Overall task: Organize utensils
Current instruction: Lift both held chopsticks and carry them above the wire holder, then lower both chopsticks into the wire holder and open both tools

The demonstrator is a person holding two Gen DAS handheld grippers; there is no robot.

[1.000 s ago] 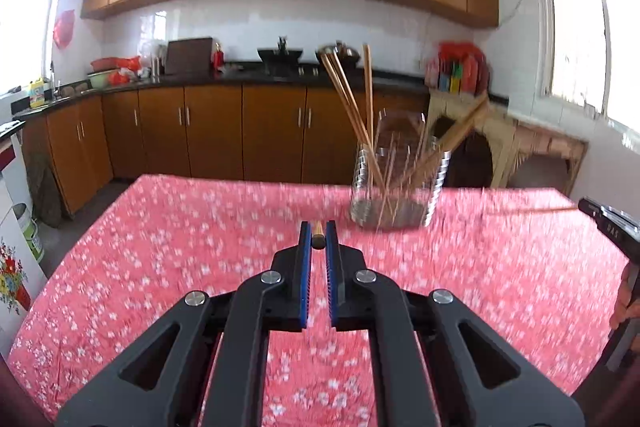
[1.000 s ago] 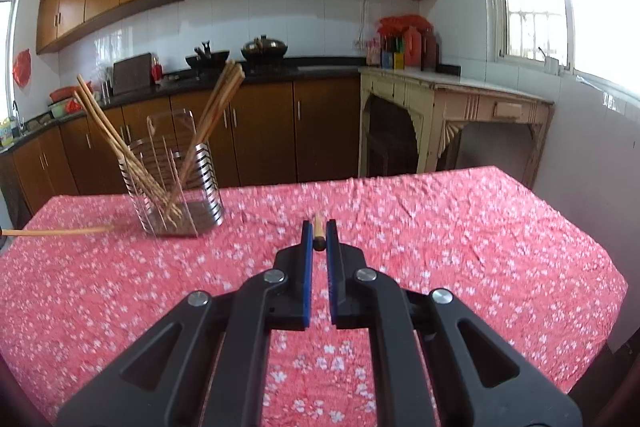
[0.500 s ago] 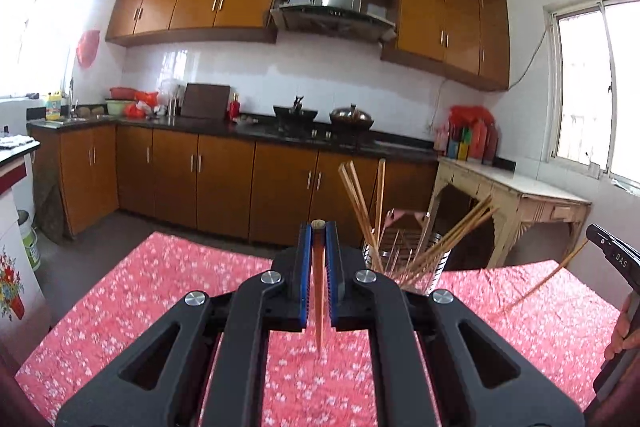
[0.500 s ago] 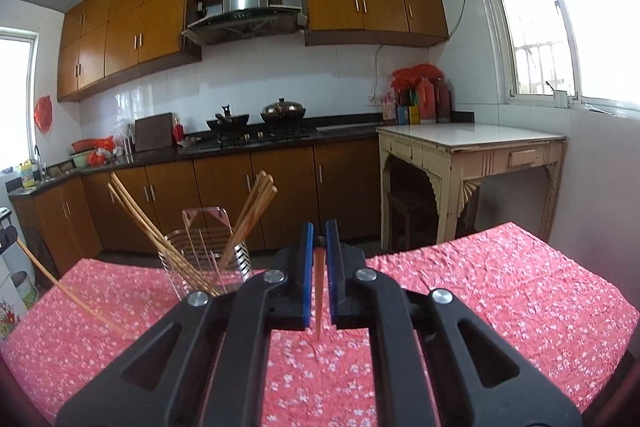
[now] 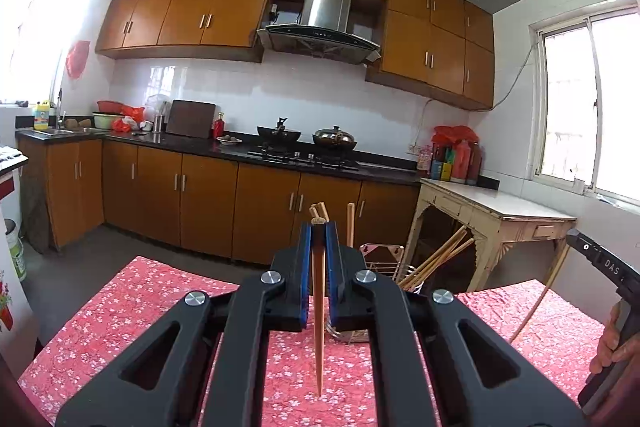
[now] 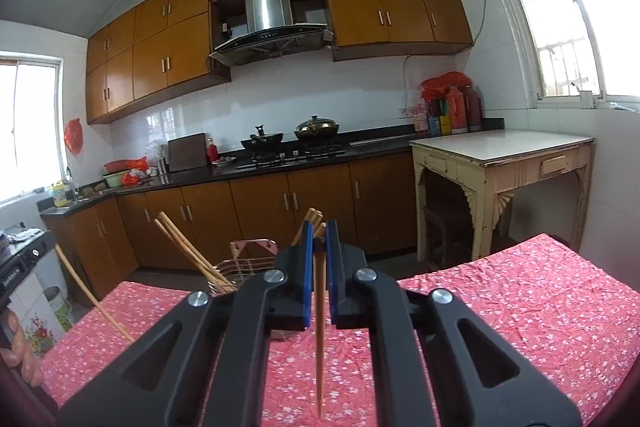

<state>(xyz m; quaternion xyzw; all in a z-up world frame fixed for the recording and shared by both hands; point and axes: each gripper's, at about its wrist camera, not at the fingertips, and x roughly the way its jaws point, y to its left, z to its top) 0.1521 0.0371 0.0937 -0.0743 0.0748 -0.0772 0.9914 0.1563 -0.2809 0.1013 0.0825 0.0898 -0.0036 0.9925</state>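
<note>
My left gripper (image 5: 318,229) is shut on a wooden chopstick (image 5: 318,315) that hangs point down above the red floral tablecloth (image 5: 132,311). My right gripper (image 6: 319,231) is shut on another wooden chopstick (image 6: 319,339), also hanging point down. A wire utensil holder (image 5: 380,259) with several chopsticks stands on the table just behind the left gripper; it also shows in the right wrist view (image 6: 244,267). The right gripper's chopstick shows in the left wrist view (image 5: 538,301) at the right. The left gripper's chopstick shows in the right wrist view (image 6: 92,299) at the left.
Kitchen cabinets (image 5: 200,203) and a stove counter stand beyond the table's far edge. A cream side table (image 6: 500,163) stands at the right near the window. The tablecloth (image 6: 520,307) spreads to the right of the holder.
Both grippers have tilted upward and risen, so the chopsticks now hang vertically from the jaws. The holder has dropped lower in both views and sits closer behind the fingers.
</note>
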